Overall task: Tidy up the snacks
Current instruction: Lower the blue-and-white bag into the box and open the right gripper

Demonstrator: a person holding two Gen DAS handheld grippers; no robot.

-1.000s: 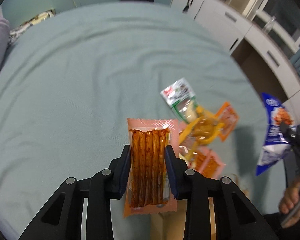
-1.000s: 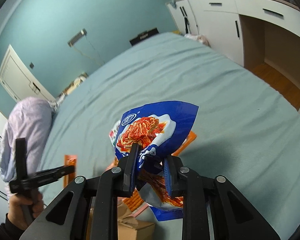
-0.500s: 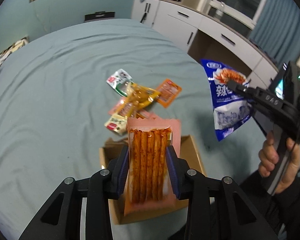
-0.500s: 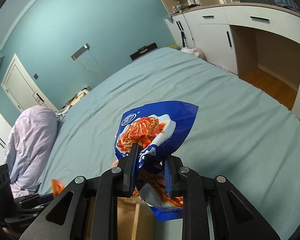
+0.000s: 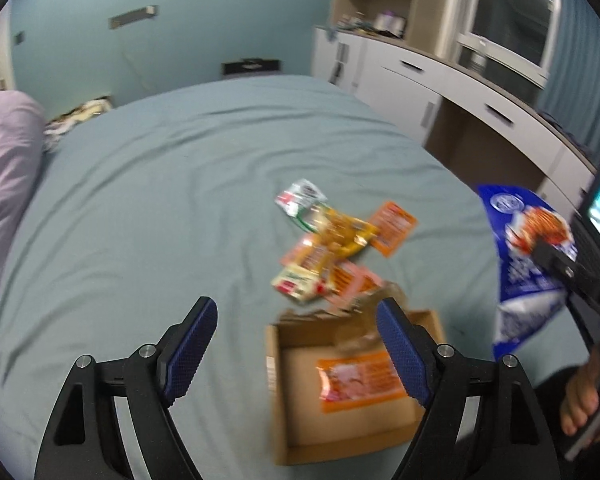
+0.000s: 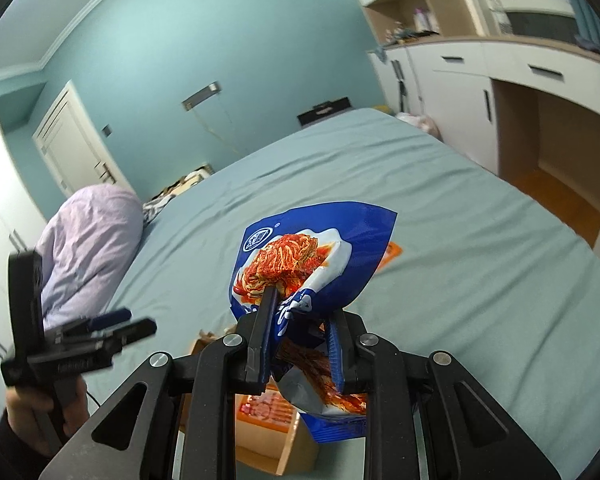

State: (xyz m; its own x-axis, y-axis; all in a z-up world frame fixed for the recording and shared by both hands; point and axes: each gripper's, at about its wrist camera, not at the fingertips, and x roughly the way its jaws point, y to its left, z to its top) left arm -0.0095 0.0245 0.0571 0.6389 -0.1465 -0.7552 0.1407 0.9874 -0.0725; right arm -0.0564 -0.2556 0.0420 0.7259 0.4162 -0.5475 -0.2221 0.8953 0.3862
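Gripping the upright blue snack bag [image 6: 300,264], the right claw [image 6: 300,344] stays clenched while the left claw [image 5: 296,344] is opening, empty.

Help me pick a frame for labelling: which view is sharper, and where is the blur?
Left wrist view: motion-blurred; the loose snack packets and the cardboard box are smeared, print unreadable, the left tongs sharper. Right wrist view: crisper; the blue bag in the right tongs reads clearly; edges bend from fisheye.
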